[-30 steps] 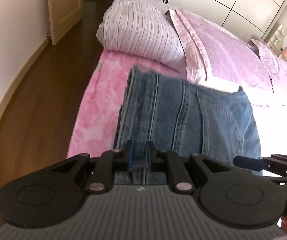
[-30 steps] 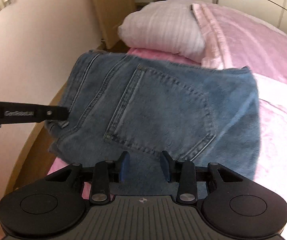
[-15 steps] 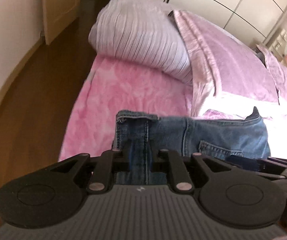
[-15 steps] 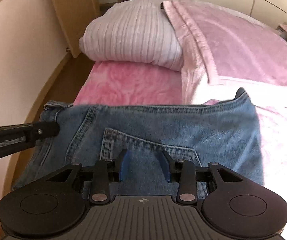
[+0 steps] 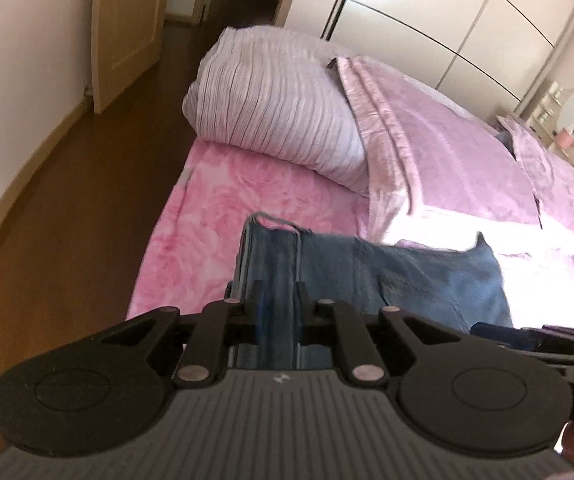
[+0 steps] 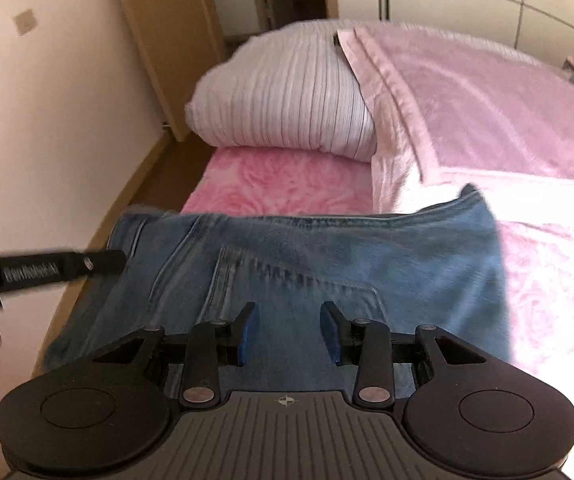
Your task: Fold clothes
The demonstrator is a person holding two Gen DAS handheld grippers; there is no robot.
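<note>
Your left claw (image 5: pixel 279 300) is nearly closed, pinching a folded edge of the one pair of jeans (image 5: pixel 367 276) between its fingers. Your right claw (image 6: pixel 289 330) stands wide apart, fingers hovering over the denim; whether they touch it you cannot tell. The jeans hang folded over the pink bed (image 6: pixel 271 184), near its edge at 6 o'clock of the one striped duvet roll (image 6: pixel 287 100). Two claws, one garment.
</note>
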